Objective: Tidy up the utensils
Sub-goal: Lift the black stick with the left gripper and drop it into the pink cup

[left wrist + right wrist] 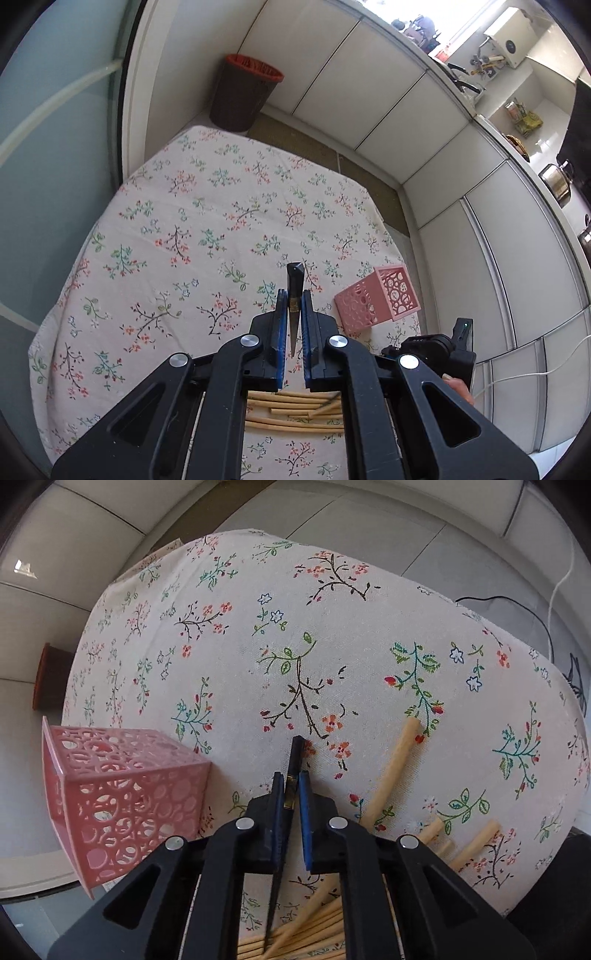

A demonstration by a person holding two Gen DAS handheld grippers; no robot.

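My left gripper [294, 300] is shut on a dark chopstick [294, 280] and holds it above the floral-cloth table, with its thick end pointing away. My right gripper [291, 780] is shut on another dark chopstick [295, 755] the same way. A pink perforated square holder [378, 297] stands on the table to the right of the left gripper; in the right wrist view it [118, 797] stands to the left of the right gripper. Several pale bamboo chopsticks [295, 410] lie loose on the cloth under the grippers, and they also show in the right wrist view [391, 771].
The table with the floral cloth [192, 221] stands in a kitchen corner. A brown waste bin with a red rim [242, 94] stands on the floor past the far table edge. White cabinets [388, 107] run along the right. The right gripper's body [439, 350] is beside the holder.
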